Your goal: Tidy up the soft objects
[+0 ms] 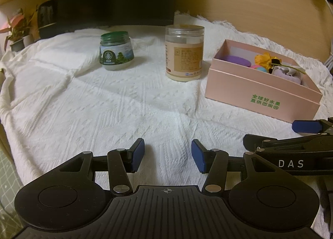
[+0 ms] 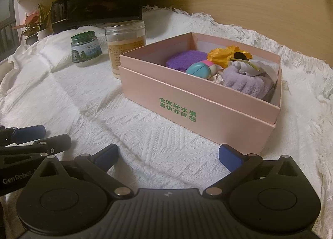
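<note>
Both grippers hang over bare white cloth [image 2: 145, 145], each empty: the right gripper [image 2: 168, 155] stands spread wide, the left gripper [image 1: 167, 154] partly open beside it. Just ahead of the right one and slightly to its right sits the pink box [image 2: 199, 101], already holding the soft things. Nearest lies a lilac plush cloth [image 2: 245, 81], light and floppy, best pinched at a raised fold. Beyond it are a pastel ball [image 2: 200, 69], a purple sponge pad [image 2: 185, 60] that should squash easily, and a fragile-looking orange cloth flower [image 2: 224, 55], safer taken by its stem.
</note>
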A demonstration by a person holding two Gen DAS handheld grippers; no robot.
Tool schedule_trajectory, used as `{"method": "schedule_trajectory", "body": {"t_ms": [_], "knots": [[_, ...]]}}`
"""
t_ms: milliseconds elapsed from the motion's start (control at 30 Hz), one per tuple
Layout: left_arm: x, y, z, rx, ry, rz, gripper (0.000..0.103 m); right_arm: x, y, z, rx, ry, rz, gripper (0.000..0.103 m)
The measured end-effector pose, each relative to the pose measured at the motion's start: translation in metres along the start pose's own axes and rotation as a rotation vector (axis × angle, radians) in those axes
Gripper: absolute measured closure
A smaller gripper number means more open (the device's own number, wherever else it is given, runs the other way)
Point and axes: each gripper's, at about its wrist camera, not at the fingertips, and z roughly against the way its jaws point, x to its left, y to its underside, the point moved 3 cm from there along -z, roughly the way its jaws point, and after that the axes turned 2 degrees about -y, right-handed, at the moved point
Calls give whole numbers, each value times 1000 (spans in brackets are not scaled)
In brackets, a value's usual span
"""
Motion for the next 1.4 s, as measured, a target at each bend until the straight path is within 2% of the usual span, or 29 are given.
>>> {"method": "schedule_trajectory", "body": {"t_ms": [1400], "knots": [[-1,2,2,-4,-6,11,48,0,1,0,0,-1,-1,0]]}}
